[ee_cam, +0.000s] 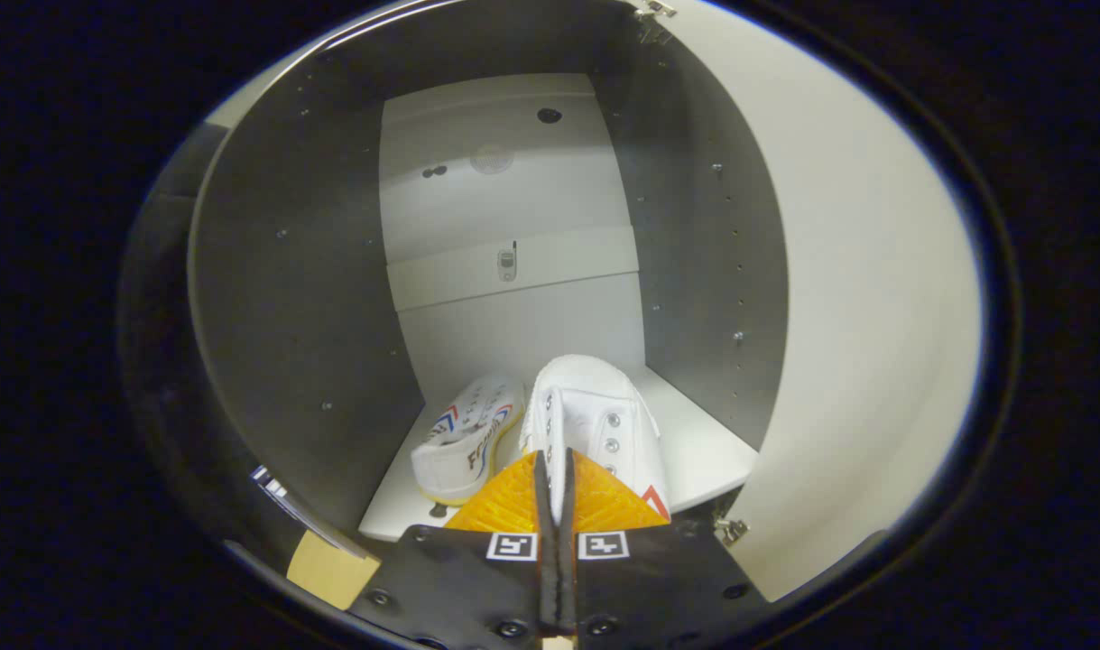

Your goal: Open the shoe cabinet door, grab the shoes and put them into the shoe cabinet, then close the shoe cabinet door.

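gripper view | claw (555,469) clamped on white shoe's (595,424) heel | 2nd shoe (468,438) beside, inside cabinet (297,298)

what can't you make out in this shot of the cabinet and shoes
1. Heel of the right shoe: hidden behind the tongs, gripper view.
2. Whether the tongs pinch that shoe: the contact is covered by the fingers themselves.
3. Far side of the left shoe: it lies tipped on its side.
4. Open door: outer edge cut off.

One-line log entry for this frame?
tongs: shut on right shoe | left shoe: on cabinet shelf | door: open | phase: placing second shoe
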